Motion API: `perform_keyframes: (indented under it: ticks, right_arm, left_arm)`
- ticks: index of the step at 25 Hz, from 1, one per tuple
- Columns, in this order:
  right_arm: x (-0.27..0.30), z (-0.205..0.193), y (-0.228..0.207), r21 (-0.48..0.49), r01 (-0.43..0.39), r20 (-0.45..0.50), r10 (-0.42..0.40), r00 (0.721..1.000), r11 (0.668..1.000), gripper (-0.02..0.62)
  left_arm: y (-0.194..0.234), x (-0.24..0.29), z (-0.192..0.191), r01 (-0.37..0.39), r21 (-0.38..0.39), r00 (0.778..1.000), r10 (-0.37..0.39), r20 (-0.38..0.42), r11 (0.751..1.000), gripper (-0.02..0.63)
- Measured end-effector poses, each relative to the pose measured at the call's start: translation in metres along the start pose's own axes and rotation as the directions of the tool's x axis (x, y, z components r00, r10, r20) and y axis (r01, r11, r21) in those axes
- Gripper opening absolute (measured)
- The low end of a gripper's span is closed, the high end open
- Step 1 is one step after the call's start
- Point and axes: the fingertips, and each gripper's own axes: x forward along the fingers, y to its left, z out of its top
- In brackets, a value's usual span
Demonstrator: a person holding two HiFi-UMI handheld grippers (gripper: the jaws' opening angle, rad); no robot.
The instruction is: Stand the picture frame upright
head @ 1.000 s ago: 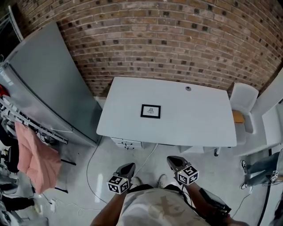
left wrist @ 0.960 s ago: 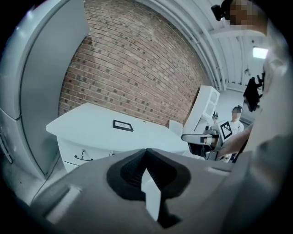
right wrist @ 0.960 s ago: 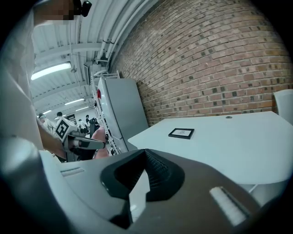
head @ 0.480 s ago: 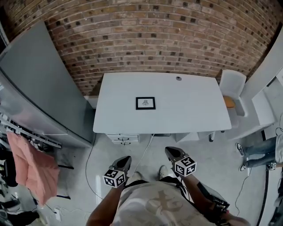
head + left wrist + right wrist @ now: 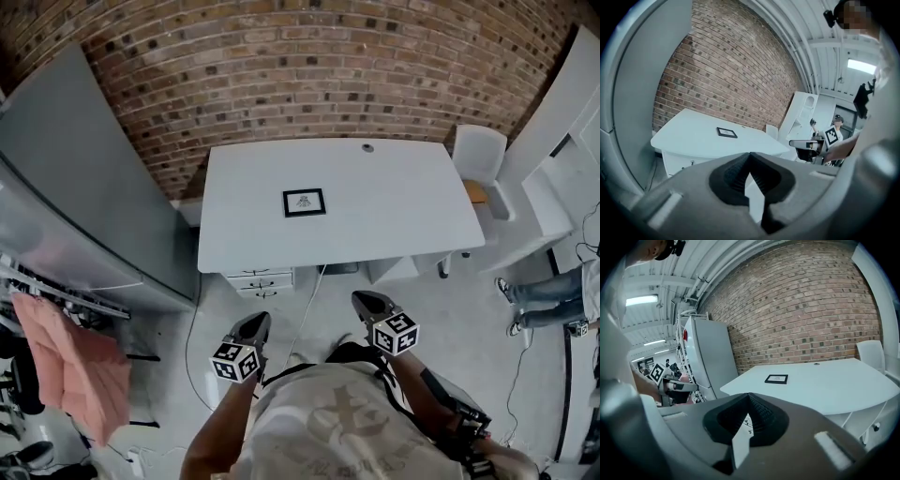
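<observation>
The picture frame (image 5: pixel 305 202) lies flat mid-table (image 5: pixel 412 220) (nearer its left edge); both grippers, left (image 5: pixel 255 325) and right (image 5: pixel 365 302), closed, empty.

This looked like an open studio or lab workspace in an industrial building, not a home. A bare brick wall (image 5: pixel 319 66) ran behind a plain white tabletop (image 5: pixel 394 206) with a small drawer unit (image 5: pixel 258 279) under it and a white chair (image 5: pixel 478 155) at its far corner. A large grey panel (image 5: pixel 66 187) stood at one side, next to a rack hung with a pink garment (image 5: pixel 70 361). Loose cables (image 5: pixel 192 347) trailed over the pale hard floor (image 5: pixel 469 319). Overhead were strip lights (image 5: pixel 641 300) and exposed white beams (image 5: pixel 708 263). Another person in jeans (image 5: pixel 544 291) stood off to one side.
</observation>
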Motion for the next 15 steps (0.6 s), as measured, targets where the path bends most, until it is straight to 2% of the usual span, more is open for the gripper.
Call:
perform_keyframes:
  ticks: [6, 15]
  right_arm:
    - [0.004, 0.0, 0.002, -0.01, 0.006, -0.006, -0.006, 1.0, 1.0, 0.008]
    - [0.031, 0.002, 0.0, -0.011, -0.031, -0.021, 0.031, 0.999, 0.999, 0.008]
  left_arm:
    - [0.004, -0.007, -0.003, -0.003, -0.008, 1.0, 0.003, 0.008, 1.0, 0.003]
    - [0.02, -0.012, -0.01, -0.046, -0.036, 0.999, 0.046, -0.007, 0.998, 0.004]
